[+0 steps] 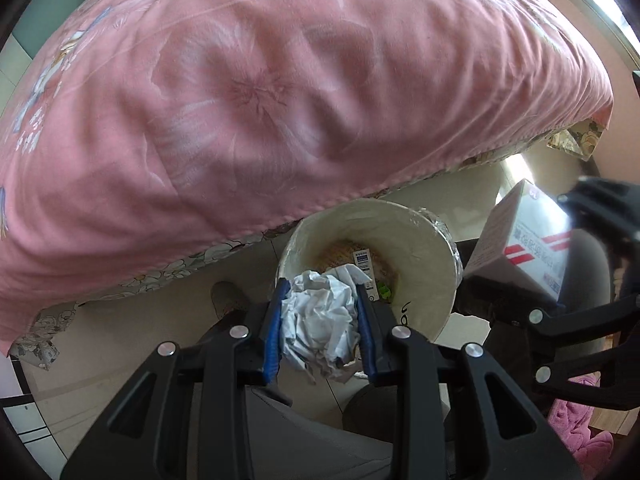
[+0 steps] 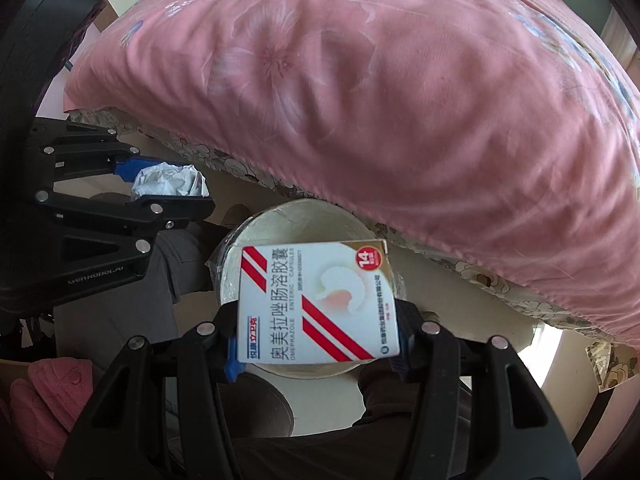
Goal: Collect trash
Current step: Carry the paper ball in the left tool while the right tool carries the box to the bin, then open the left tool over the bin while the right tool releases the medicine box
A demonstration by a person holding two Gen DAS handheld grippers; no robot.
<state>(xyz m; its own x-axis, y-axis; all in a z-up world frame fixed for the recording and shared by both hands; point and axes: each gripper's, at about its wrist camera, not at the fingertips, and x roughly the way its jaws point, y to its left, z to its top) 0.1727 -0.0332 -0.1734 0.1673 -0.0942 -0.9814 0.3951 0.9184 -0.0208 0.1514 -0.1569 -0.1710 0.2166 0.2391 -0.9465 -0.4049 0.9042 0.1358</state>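
Here our left gripper [image 1: 320, 326] clamps a crumpled paper ball [image 1: 320, 320] and our right gripper [image 2: 318, 338] clamps a medicine box [image 2: 316, 300], both above the bin [image 1: 424, 240]. Released off-centre, the box could catch the rim and tumble onto the floor.

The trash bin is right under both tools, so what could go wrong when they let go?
The medicine box in the right tool looks nearly as wide as the bin, so it might catch on the rim. The crumpled paper in the left tool hangs near the bin's near edge, so it might fall to the floor.
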